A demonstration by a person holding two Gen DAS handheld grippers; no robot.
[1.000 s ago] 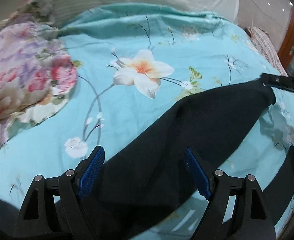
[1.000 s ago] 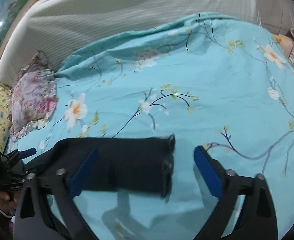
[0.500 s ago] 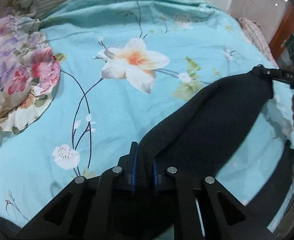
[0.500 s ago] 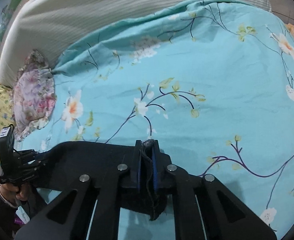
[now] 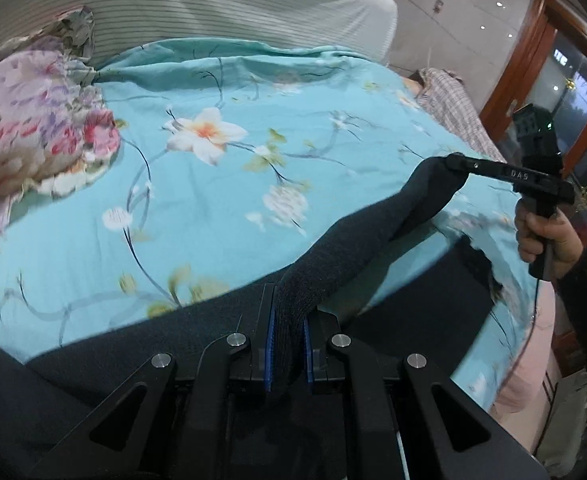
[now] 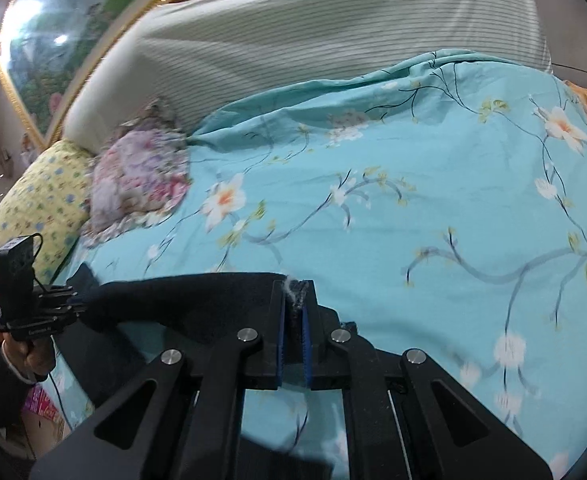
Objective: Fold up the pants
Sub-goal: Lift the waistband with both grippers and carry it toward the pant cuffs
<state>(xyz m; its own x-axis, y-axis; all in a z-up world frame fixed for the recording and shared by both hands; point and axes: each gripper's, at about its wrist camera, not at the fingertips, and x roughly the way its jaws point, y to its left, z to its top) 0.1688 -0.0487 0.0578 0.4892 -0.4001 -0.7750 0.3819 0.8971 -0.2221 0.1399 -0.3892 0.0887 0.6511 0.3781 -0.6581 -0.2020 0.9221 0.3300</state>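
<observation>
Nearest, the left claw (image 5: pixel 288 330) is clamped tight on a bunched fold of the dark pants (image 5: pixel 357 240), its blue pads (image 5: pixel 268 354) pressing the cloth from both sides. From that grip the fabric runs as a raised ridge across the near edge of the bed to the right claw (image 5: pixel 451 160), which pinches the other end; a hand (image 5: pixel 545 236) in a dark sleeve holds its handle off the bed's right edge. In the right wrist view, the right claw (image 6: pixel 293 312) is likewise closed on the pants (image 6: pixel 197 296), with a frayed whitish tuft poking out above its pads, and the left claw (image 6: pixel 75 300) grips the far end at the bed's left edge. More dark fabric lies slack below the lifted span, along the near edge. Beyond it spreads the turquoise floral bedspread (image 5: pixel 213 208), then a pink floral pillow (image 5: pixel 25 128) toward the far left corner, and a striped headboard cushion (image 6: pixel 333 36) along the far edge.
</observation>
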